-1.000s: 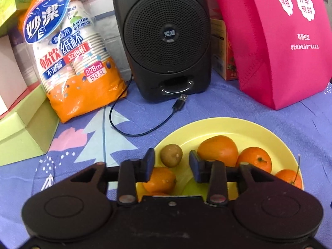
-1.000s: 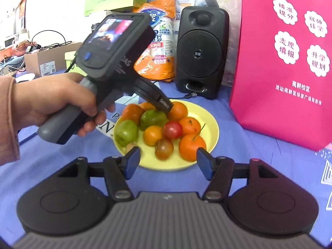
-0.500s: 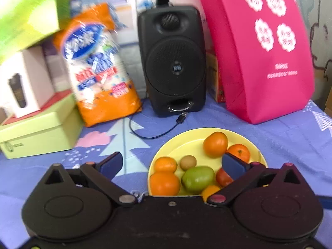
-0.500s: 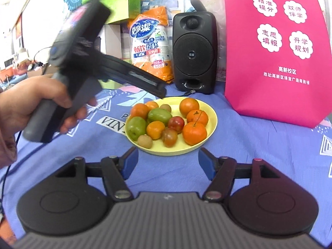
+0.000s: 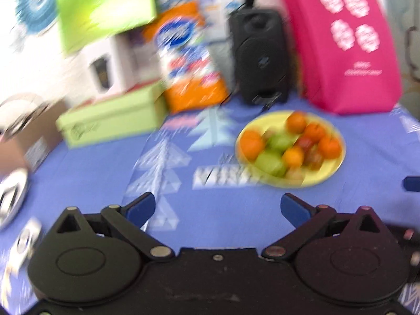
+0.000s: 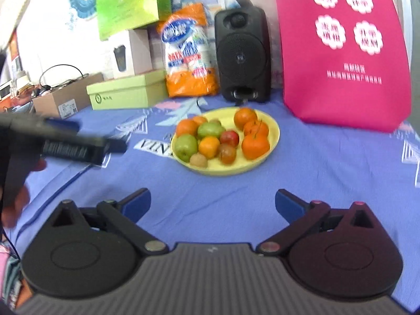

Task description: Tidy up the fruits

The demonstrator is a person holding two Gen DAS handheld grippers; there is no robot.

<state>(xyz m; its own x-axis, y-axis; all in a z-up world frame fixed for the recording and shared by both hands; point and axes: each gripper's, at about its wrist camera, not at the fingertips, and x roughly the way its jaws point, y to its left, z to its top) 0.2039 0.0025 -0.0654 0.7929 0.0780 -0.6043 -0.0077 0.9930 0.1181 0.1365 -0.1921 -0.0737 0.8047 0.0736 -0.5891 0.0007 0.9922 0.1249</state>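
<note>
Hovering above the blue patterned cloth of the table [image 6: 210, 183], the right tongs [image 6: 213, 200] are standing released, both blue-tipped fingers spread wide with nothing between them. The left tongs [image 5: 218, 206] are likewise standing released and empty over the cloth; their own view is blurred. In the right wrist view the left tongs [image 6: 86, 141] are showing at the left edge of the table as a dark body gripped in the person's left hand [image 6: 15, 204], well apart from the fruit.

Sitting beyond both tongs, toward the middle of the table, the yellow plate [image 6: 270, 134] [image 5: 332, 169] is carrying all the fruit in view. On it the following are lying packed together, touching one another:
- a green apple [image 6: 186, 145] at the near left, with a second green fruit [image 6: 210, 130] behind it;
- a small brown kiwi [image 6: 198, 160] at the near rim;
- a red apple [image 6: 229, 137] at the centre and a darker red fruit [image 6: 227, 154] in front of it;
- several oranges, the largest [image 6: 255, 145] at the near right.

Standing along the far edge of the table, left to right, are a pale green box [image 6: 126, 93], an orange pack of paper cups [image 6: 189, 52], a black speaker [image 6: 242, 52] and a pink bag [image 6: 344, 52]. A brown carton [image 6: 68, 99] is sitting at the far left corner.
</note>
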